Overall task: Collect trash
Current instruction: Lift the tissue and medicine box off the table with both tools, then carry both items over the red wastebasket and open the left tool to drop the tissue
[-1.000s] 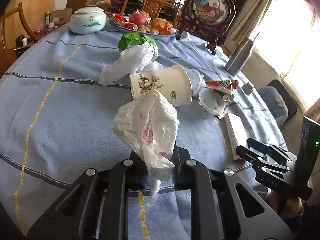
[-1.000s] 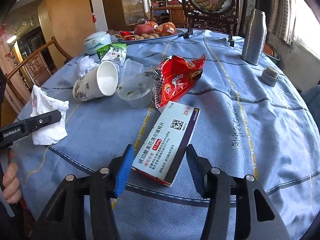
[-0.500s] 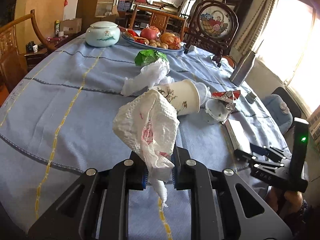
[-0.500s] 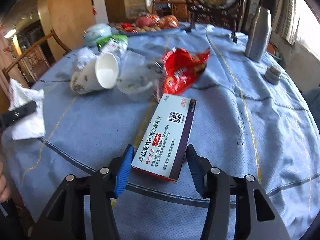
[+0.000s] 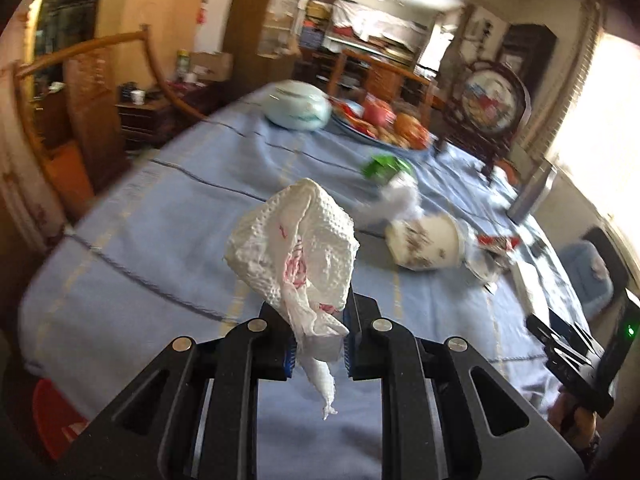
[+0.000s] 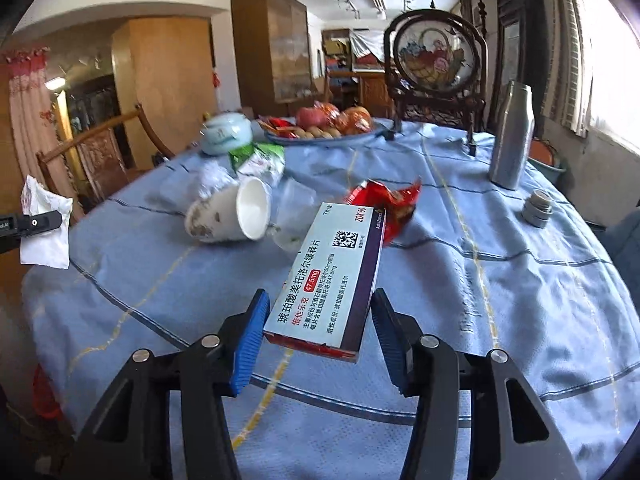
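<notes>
My left gripper [image 5: 319, 344] is shut on a crumpled white paper napkin [image 5: 296, 248] with red print, held above the near table edge; the napkin also shows in the right wrist view [image 6: 42, 224]. My right gripper [image 6: 316, 336] is shut on a white and purple medicine box [image 6: 328, 280], lifted and tilted off the blue tablecloth [image 6: 520, 280]. On the table lie a tipped paper cup [image 6: 228, 216], a clear plastic cup [image 6: 294, 216], a red snack wrapper [image 6: 384, 204], a green packet [image 6: 256, 160] and a crumpled white bag [image 6: 212, 178].
A fruit plate [image 6: 320, 128], a pale lidded jar [image 6: 224, 134], a framed round screen [image 6: 434, 64], a steel flask [image 6: 512, 136] and its cap [image 6: 538, 208] stand at the back and right. A wooden chair [image 6: 100, 152] is on the left. Something red [image 5: 52, 416] sits low beside the table.
Both grippers have pulled back and up from the table. The medicine box has risen off the cloth in the right gripper. The left gripper carries the napkin back over the table edge.
</notes>
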Action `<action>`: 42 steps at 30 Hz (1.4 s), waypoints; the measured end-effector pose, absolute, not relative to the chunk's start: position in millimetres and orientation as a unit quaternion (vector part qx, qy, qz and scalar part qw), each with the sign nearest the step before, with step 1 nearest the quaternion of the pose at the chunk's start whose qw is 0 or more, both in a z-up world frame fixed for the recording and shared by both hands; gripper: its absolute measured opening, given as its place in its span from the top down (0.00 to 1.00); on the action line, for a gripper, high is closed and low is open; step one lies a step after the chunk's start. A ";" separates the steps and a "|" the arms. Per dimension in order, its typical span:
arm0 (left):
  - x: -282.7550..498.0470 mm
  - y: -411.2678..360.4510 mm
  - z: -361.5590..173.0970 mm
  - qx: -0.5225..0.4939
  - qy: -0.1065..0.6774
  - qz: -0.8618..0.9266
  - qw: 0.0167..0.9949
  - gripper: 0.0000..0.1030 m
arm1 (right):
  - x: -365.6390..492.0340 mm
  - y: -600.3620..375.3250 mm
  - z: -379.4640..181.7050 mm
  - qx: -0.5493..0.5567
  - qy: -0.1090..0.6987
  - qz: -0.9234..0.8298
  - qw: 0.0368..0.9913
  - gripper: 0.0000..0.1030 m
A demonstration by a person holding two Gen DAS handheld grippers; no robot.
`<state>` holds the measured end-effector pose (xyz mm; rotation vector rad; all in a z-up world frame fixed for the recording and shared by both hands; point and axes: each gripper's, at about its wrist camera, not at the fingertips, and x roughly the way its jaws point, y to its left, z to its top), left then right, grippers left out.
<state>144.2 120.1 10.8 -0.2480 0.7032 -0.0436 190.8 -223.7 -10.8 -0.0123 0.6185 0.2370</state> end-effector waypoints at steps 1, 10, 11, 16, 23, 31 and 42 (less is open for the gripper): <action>136.9 128.0 15.4 -0.120 0.338 -0.004 0.933 0.82 | 190.4 -225.1 -9.1 0.010 0.302 0.132 0.944 0.49; 53.0 210.7 29.1 -0.146 0.308 0.131 0.931 0.82 | 185.7 -177.7 10.2 0.014 0.289 0.223 0.931 0.49; 44.1 220.4 26.4 -0.151 0.308 0.145 0.928 0.82 | 184.6 -169.6 12.1 0.011 0.289 0.233 0.929 0.49; 1.7 268.5 0.1 -0.191 0.319 0.196 0.907 0.82 | 174.0 -115.3 21.4 -0.015 0.288 0.286 0.914 0.49; -41.4 328.2 -56.6 -0.254 0.340 0.243 0.872 0.79 | 158.1 -31.9 28.9 -0.040 0.312 0.362 0.877 0.49; -77.8 367.6 -105.7 -0.307 0.348 0.274 0.842 0.25 | 125.0 71.6 33.2 -0.083 0.334 0.441 0.829 0.49; -120.5 405.2 -119.1 -0.292 0.321 0.396 0.809 0.09 | 73.6 198.4 -2.4 -0.158 0.390 0.507 0.752 0.49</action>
